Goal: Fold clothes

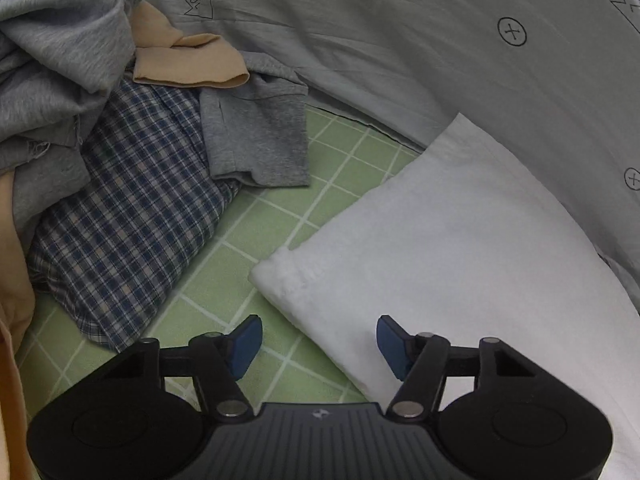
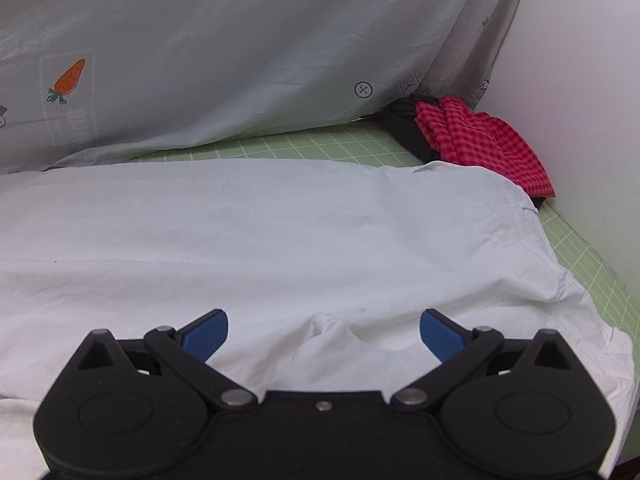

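Our white garment [image 2: 280, 232] lies spread across the green grid mat [image 1: 256, 240], and both the left gripper [image 1: 318, 344] and right gripper [image 2: 324, 336] hover over it with jaws apart, empty. We risk dragging the loose plaid shirt [image 1: 132, 216] along, or pinching only one layer. The grey sheet [image 1: 400, 40] reads "LOOK HERE".

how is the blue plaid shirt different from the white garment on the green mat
The blue plaid shirt is checked in dark blue and white; the white garment is plain. The plaid shirt lies crumpled in a heap, partly under grey clothes; the white garment lies spread flat with a straight folded edge. The left gripper hangs open over the white garment's corner, apart from the plaid shirt. Both rest on the green grid mat.
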The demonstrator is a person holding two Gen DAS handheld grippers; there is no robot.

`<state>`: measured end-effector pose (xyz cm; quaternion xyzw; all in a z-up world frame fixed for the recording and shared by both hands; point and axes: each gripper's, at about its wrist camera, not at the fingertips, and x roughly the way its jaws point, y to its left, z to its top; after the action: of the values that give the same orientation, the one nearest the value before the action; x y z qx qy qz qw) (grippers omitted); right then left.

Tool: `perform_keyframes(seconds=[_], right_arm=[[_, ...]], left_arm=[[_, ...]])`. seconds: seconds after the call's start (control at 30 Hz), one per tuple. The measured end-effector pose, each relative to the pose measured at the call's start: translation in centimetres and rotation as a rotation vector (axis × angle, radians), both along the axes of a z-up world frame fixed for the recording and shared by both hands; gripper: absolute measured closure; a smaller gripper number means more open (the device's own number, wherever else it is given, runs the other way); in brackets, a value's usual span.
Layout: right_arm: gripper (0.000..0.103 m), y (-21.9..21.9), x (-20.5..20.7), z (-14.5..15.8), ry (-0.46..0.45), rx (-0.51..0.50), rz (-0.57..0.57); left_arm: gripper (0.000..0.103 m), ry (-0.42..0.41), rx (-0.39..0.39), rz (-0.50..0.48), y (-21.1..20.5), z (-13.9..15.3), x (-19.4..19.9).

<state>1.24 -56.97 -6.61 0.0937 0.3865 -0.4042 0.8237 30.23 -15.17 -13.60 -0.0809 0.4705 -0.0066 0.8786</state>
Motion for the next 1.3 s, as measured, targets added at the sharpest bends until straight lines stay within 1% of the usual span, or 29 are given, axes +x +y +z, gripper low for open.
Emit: perform_keyframes(seconds=[0.03, 0.07, 0.1, 0.17, 0.2, 0.27, 0.37, 0.43, 0.47, 0.53, 0.6, 0.63, 0.67, 0.7, 0.73, 0.77, 0.87, 0.93, 1.0, 1.13, 1.2, 1.23, 1.3], right_arm=[[0.0, 0.2, 0.3, 0.0, 0.01, 0.0, 0.008], [0.0, 0.4, 0.8, 0.0, 0.02, -0.004, 0.018], [0.0, 0.6, 1.2, 0.0, 0.03, -0.008, 0.028], [0.0, 1.0, 1.9, 0.0, 0.045, -0.018, 0.053], [0.0, 1.2, 2.3, 0.0, 0.052, -0.023, 0.066], [0.0, 1.6, 2.7, 0.1, 0.052, -0.024, 0.083], [0.0, 2.0, 2.6, 0.2, 0.043, -0.006, 0.095], [0.0, 2.3, 2.3, 0.2, 0.041, -0.004, 0.1], [0.0, 2.3, 2.1, 0.1, 0.039, -0.001, 0.099], [0.0, 2.1, 1.6, 0.0, 0.032, 0.016, 0.091], [0.0, 1.8, 1.2, -0.1, 0.02, 0.038, 0.075], [0.0, 1.6, 0.9, 0.0, 0.009, 0.046, 0.066], [0.0, 1.5, 0.7, 0.1, -0.006, 0.05, 0.06], [0.0, 1.5, 0.4, 0.4, -0.021, 0.051, 0.057], [0.0, 1.4, 0.1, 0.6, -0.036, 0.05, 0.055], [0.0, 1.4, -0.2, 0.9, -0.05, 0.049, 0.055], [0.0, 1.8, -1.7, 1.6, -0.095, 0.05, 0.062], [0.0, 2.2, -2.7, 1.8, -0.111, 0.059, 0.074], [0.0, 2.9, -4.0, 1.7, -0.111, 0.075, 0.094], [0.0, 4.5, -6.5, 1.5, -0.1, 0.103, 0.135], [0.0, 5.1, -7.7, 1.4, -0.095, 0.109, 0.151], [0.0, 5.3, -8.3, 1.3, -0.091, 0.11, 0.155], [0.0, 5.8, -9.8, 1.2, -0.089, 0.115, 0.154]], left_arm=[[0.062, -0.005, -0.007, 0.011, 0.3, -0.2, 0.4], [0.094, -0.012, -0.013, 0.017, 0.6, -0.4, 0.7], [0.097, -0.024, -0.024, 0.013, 0.9, -0.4, 0.8], [0.098, -0.047, -0.071, 0.023, 1.8, -0.4, 0.6], [0.098, -0.061, -0.076, 0.028, 2.1, -0.3, 0.3], [0.098, -0.101, -0.044, 0.027, 2.6, 0.3, -0.9], [0.098, -0.137, 0.059, 0.03, 3.6, 1.2, -3.1], [0.098, -0.127, 0.105, 0.037, 4.5, 1.2, -4.2], [0.098, -0.111, 0.104, 0.045, 5.1, 0.8, -4.7], [0.096, -0.079, 0.102, 0.06, 6.2, 0.1, -5.5], [0.088, -0.067, 0.116, 0.058, 6.6, 0.1, -6.3], [0.087, -0.055, 0.133, 0.053, 6.6, 0.3, -6.6], [0.081, -0.045, 0.141, 0.05, 6.7, 0.5, -6.9], [0.071, -0.042, 0.131, 0.049, 6.8, 0.9, -7.3], [0.066, -0.042, 0.118, 0.044, 6.9, 1.3, -7.9], [0.055, -0.048, 0.1, 0.033, 7.1, 1.8, -8.7], [0.041, -0.057, 0.086, -0.001, 7.0, 3.1, -12.0], [0.037, -0.056, 0.106, -0.017, 6.8, 3.5, -14.3], [0.029, -0.046, 0.138, -0.017, 7.0, 3.5, -17.0], [0.028, 0.014, 0.205, 0.007, 8.5, 2.2, -22.2], [0.028, 0.031, 0.227, 0.04, 9.5, 1.5, -24.1], [0.028, 0.039, 0.227, 0.054, 9.9, 1.2, -24.8], [0.028, 0.053, 0.191, 0.057, 11.0, 0.6, -26.1]])
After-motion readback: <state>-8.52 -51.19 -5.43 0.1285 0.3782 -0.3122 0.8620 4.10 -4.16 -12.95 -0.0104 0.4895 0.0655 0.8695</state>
